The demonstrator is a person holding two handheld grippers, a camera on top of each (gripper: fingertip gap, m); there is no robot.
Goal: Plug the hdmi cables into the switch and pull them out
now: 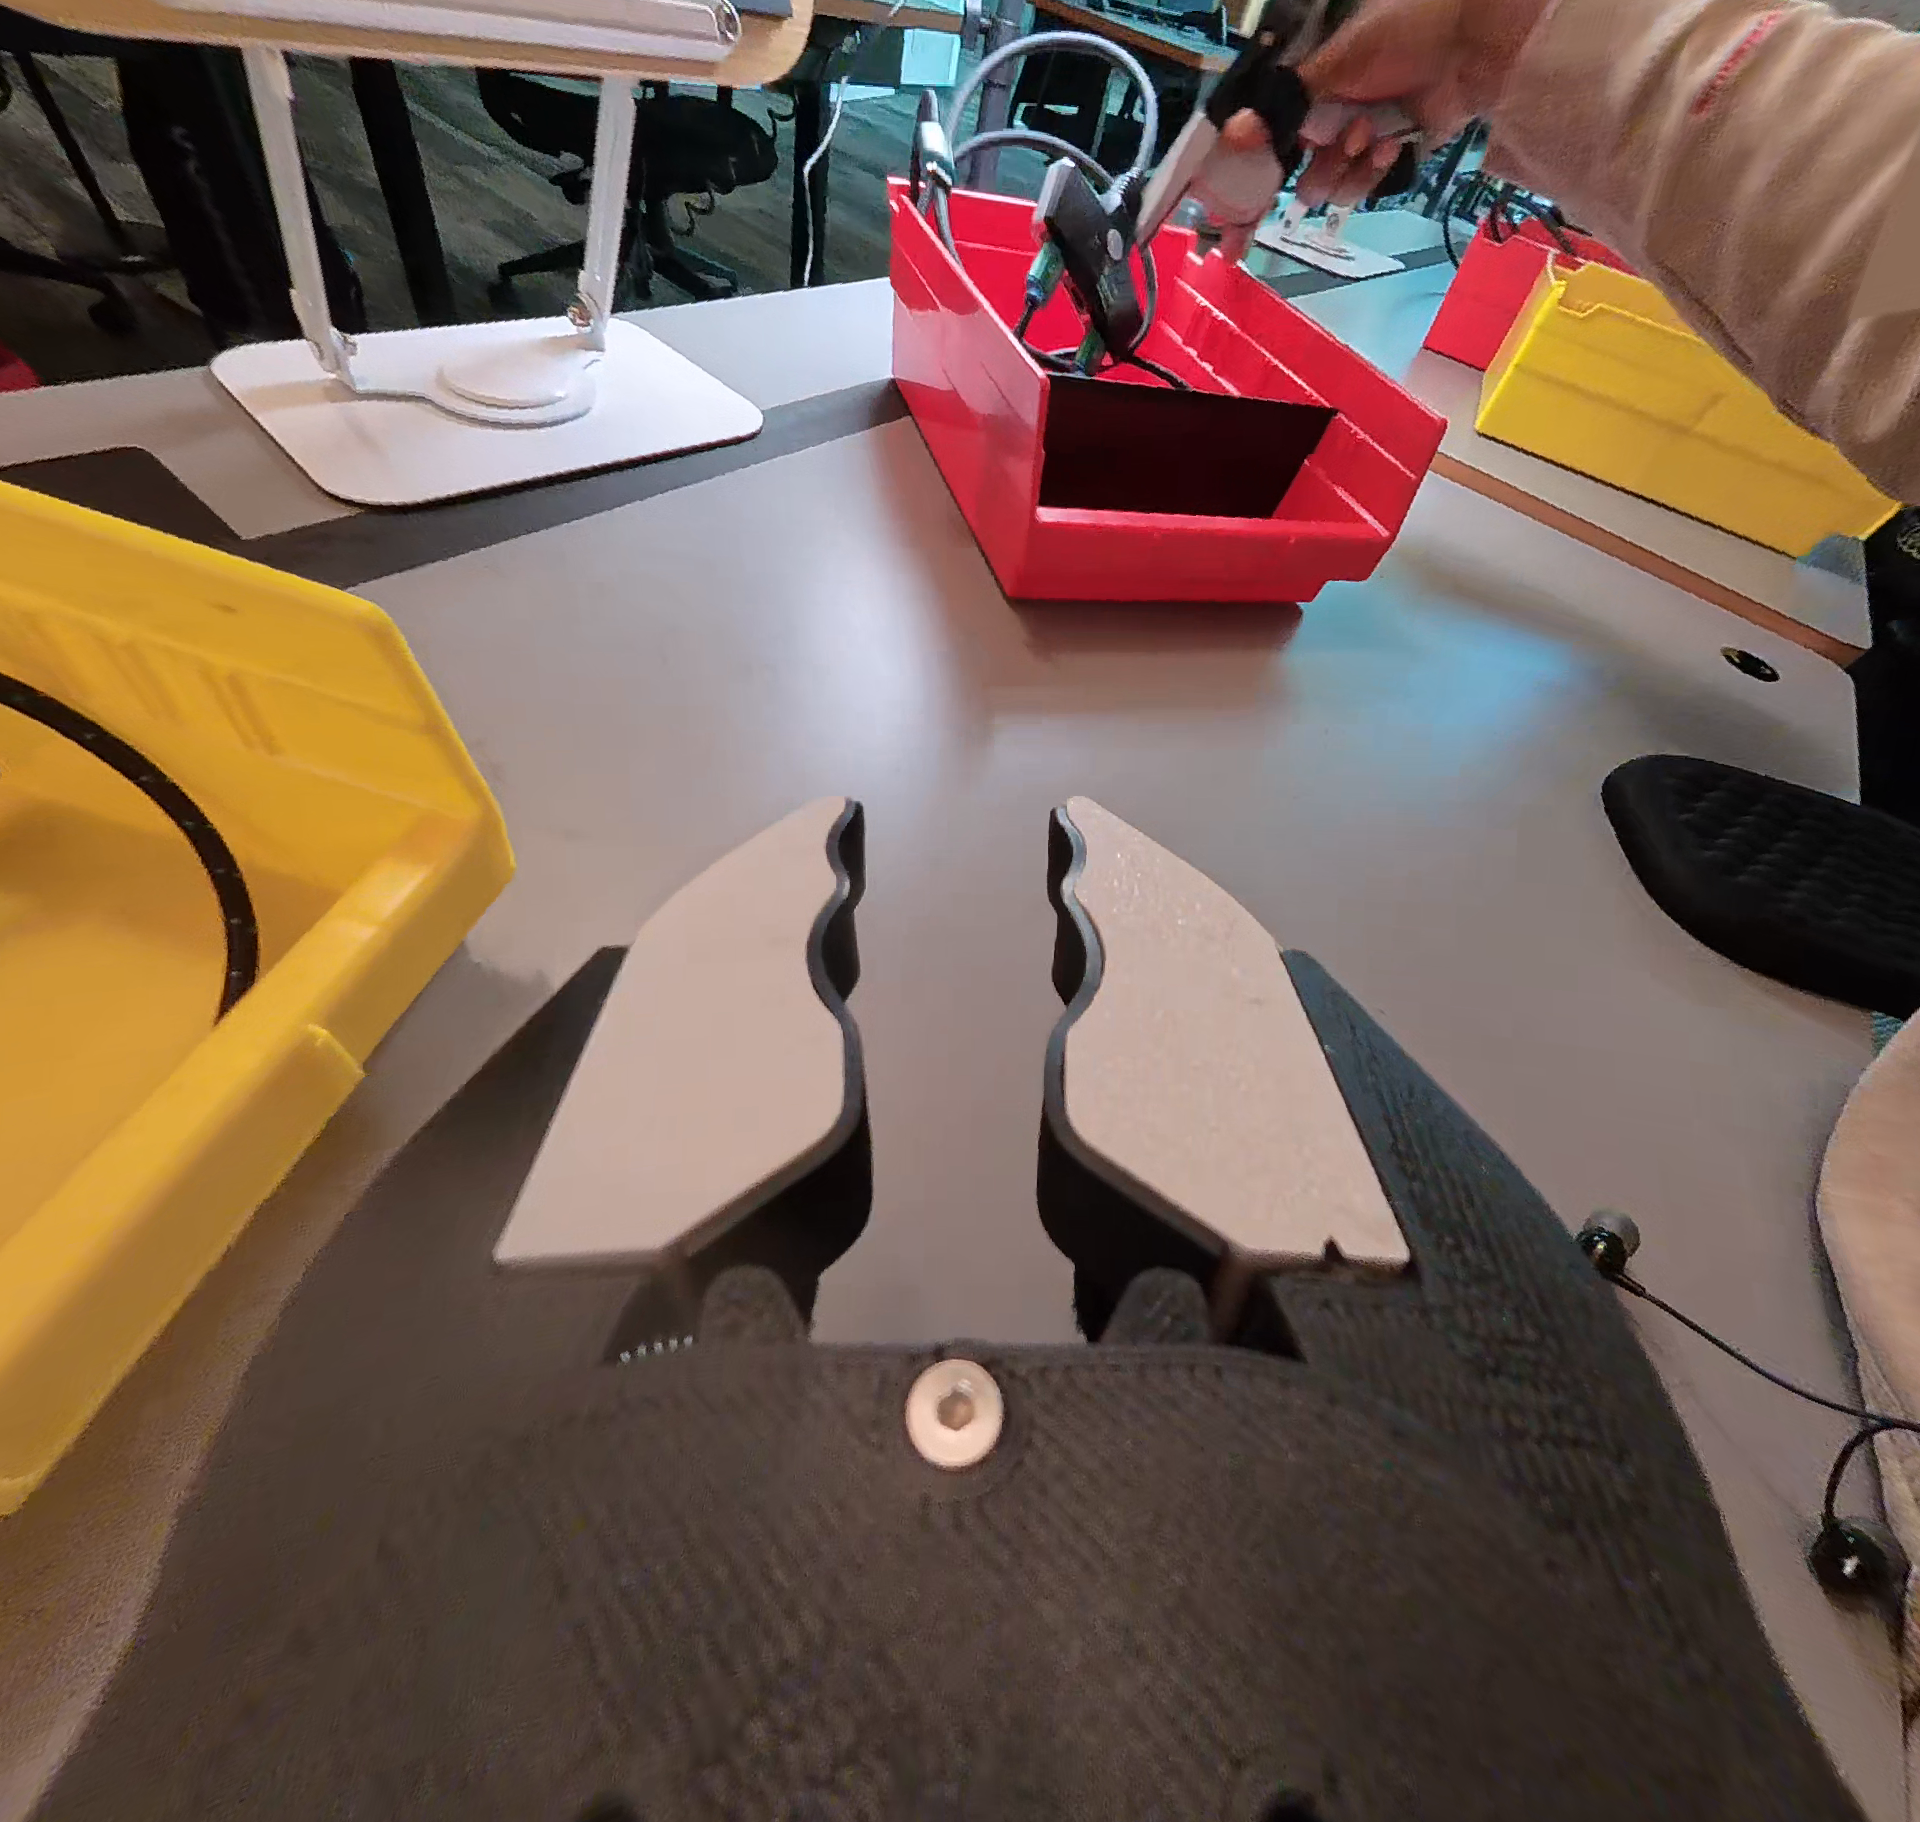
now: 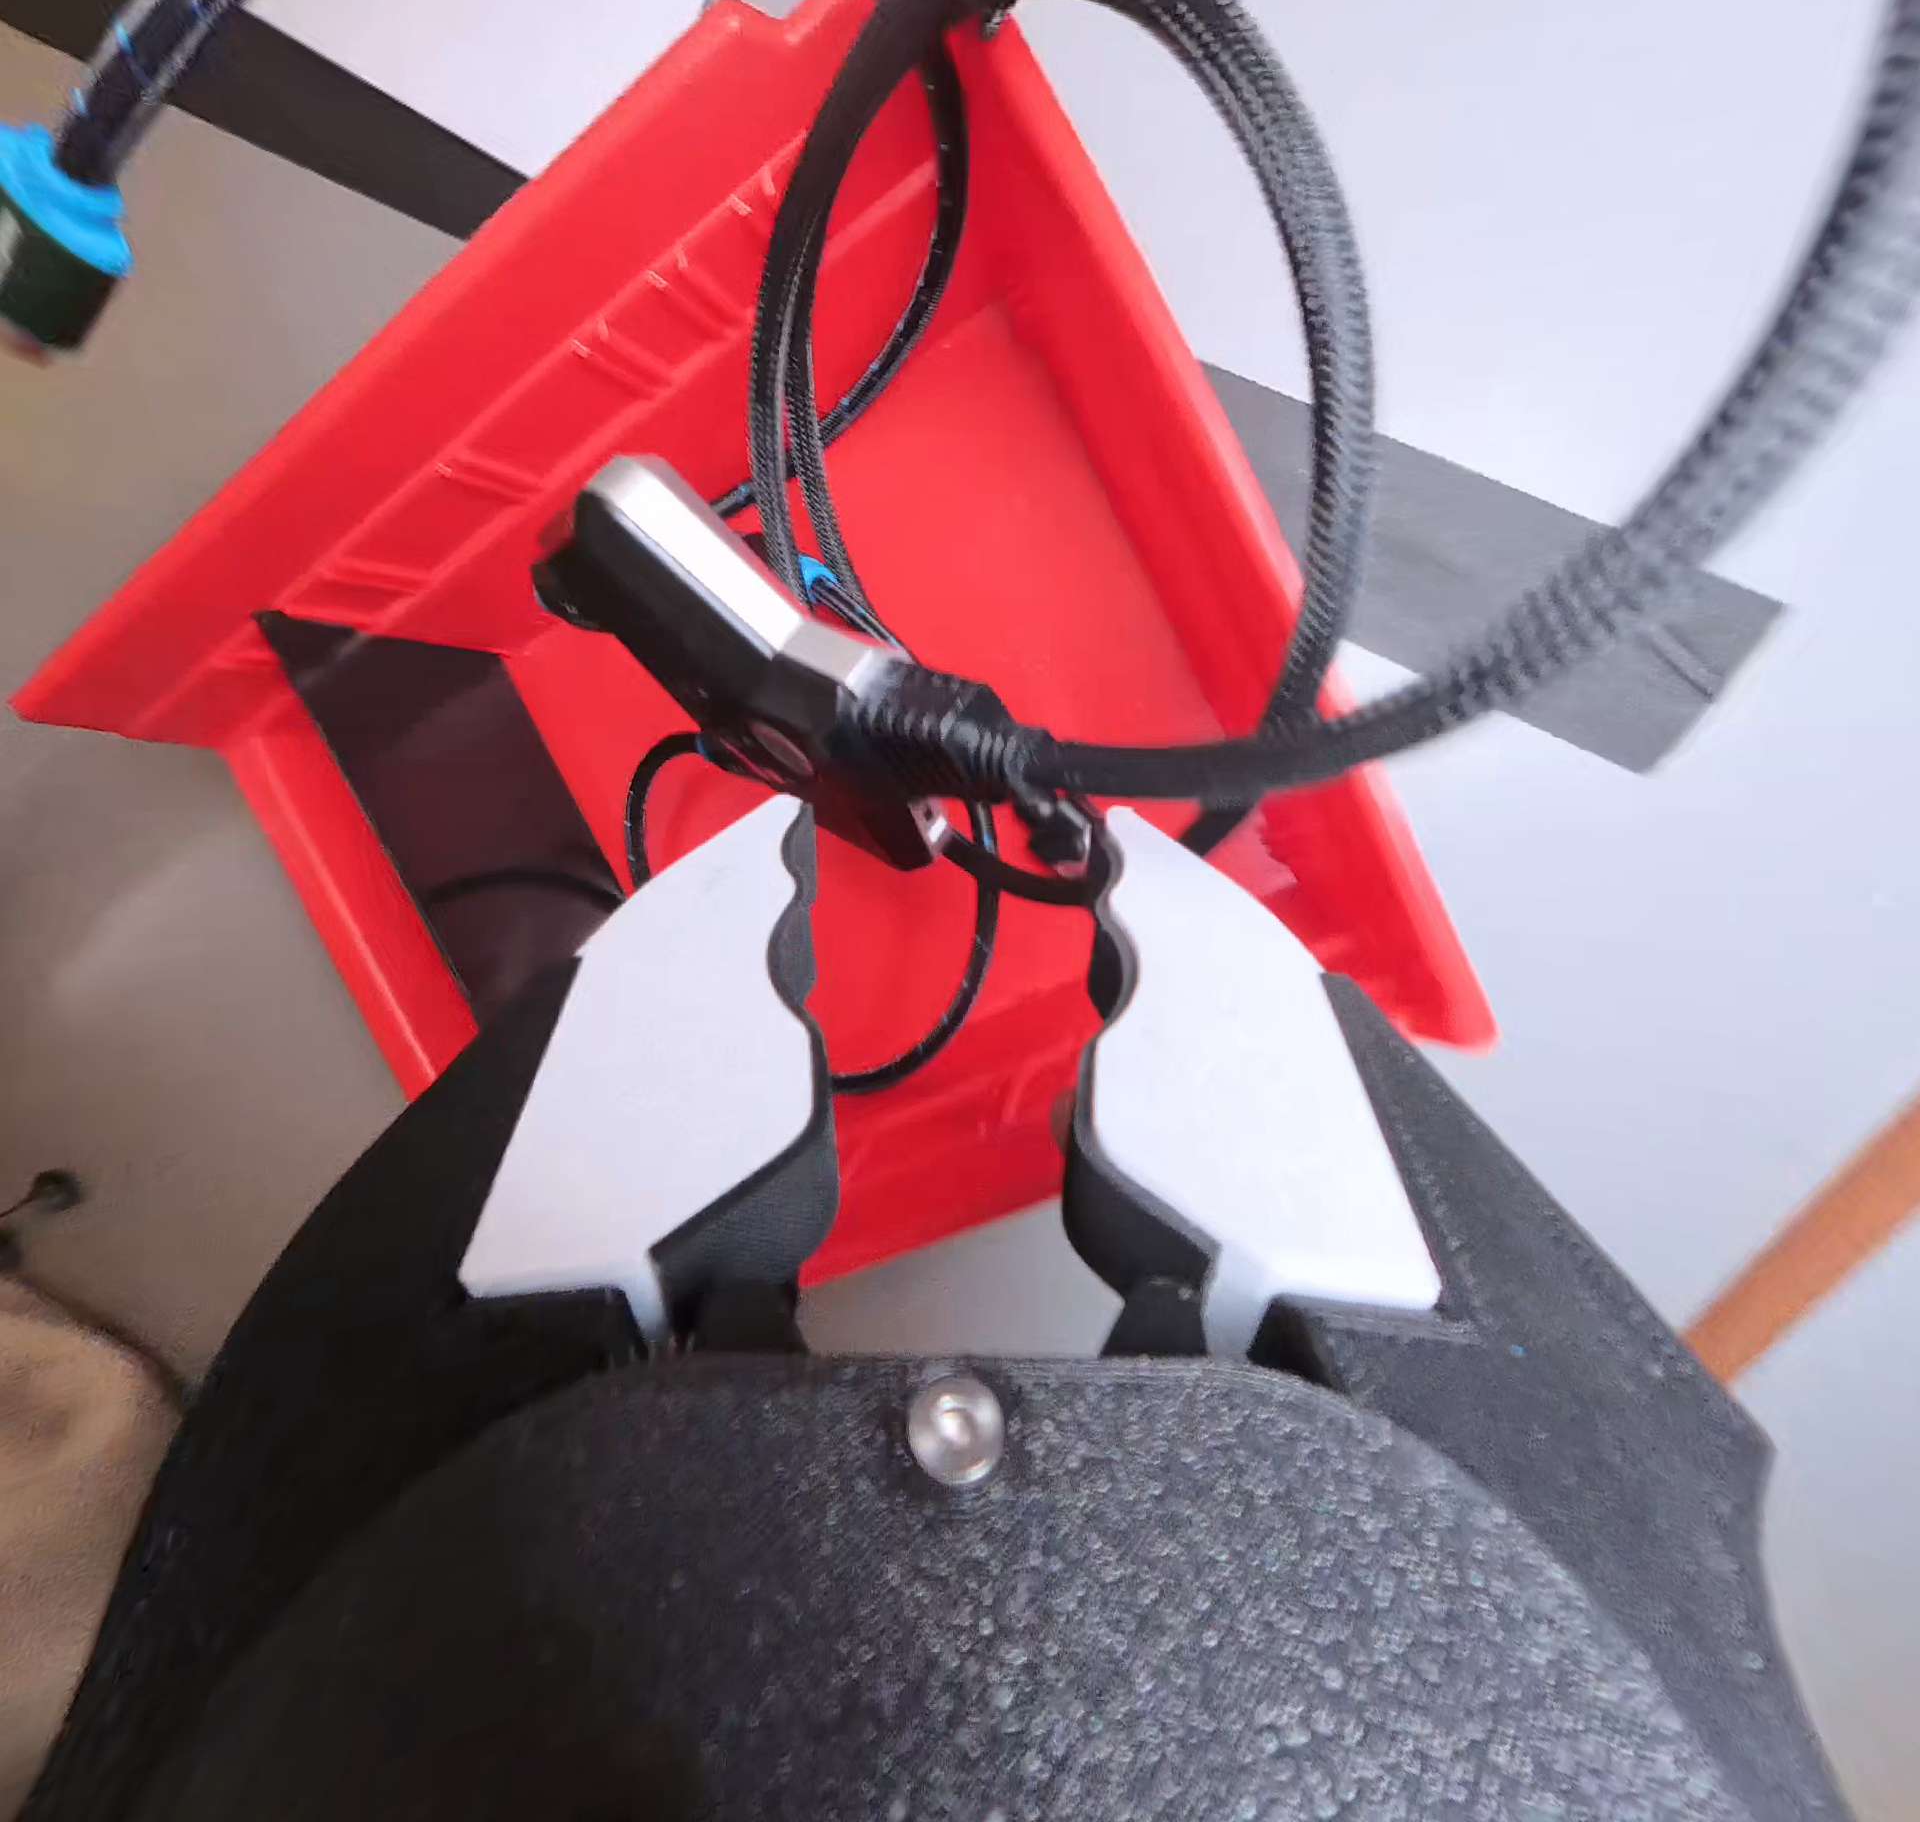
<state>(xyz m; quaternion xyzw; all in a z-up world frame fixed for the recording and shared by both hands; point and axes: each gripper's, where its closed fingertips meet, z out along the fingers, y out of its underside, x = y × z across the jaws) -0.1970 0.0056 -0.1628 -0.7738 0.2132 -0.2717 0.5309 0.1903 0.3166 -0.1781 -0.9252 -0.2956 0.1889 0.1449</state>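
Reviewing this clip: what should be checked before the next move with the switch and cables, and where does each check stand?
1. Left claw open and empty above the table: ok.
2. Right claw positioned over the red bin: ok.
3. Firm hold on the switch: cannot tell; its end sits between the fingertips, but the jaws stand apart.
4. Thick black cable seated in the switch: ok, as far as the blur allows.
5. Cables free of snags: not ok; loops cross in the bin and a thin cable runs past the right fingertip.
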